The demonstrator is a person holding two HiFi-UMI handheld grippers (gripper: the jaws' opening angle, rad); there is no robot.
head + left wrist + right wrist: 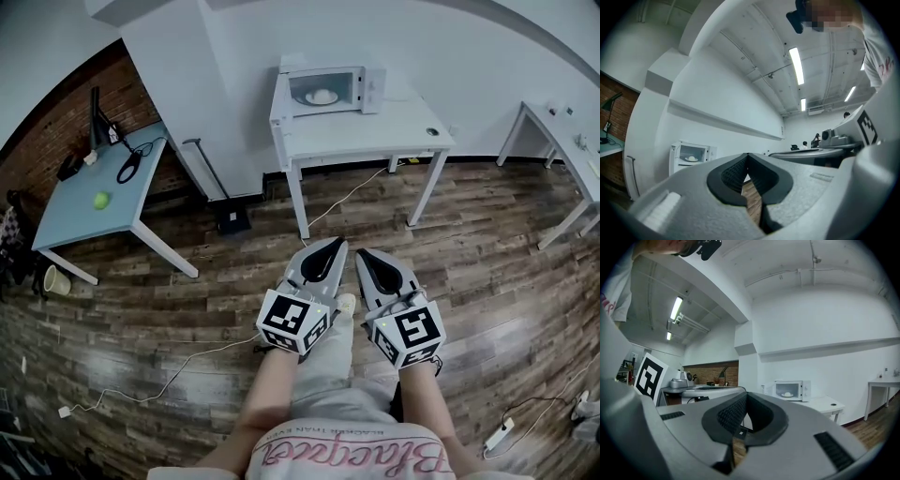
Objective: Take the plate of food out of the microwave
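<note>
Tables: 3. One white rectangular table in the centre, one pale blue table at left, one white table at right.

Microwaves: 1. The white box microwave sits at the back left corner of the centre table.

Grippers: 2. The grey left gripper and grey right gripper are side by side over the wood-plank floor, well apart from that table. Each has its jaws pressed together with nothing between them.

Plates: 1. The white plate of pale food is inside the microwave.

Green balls: 1. The small green ball lies near the middle of the blue table.

Pink script on shirt, not legible
</note>
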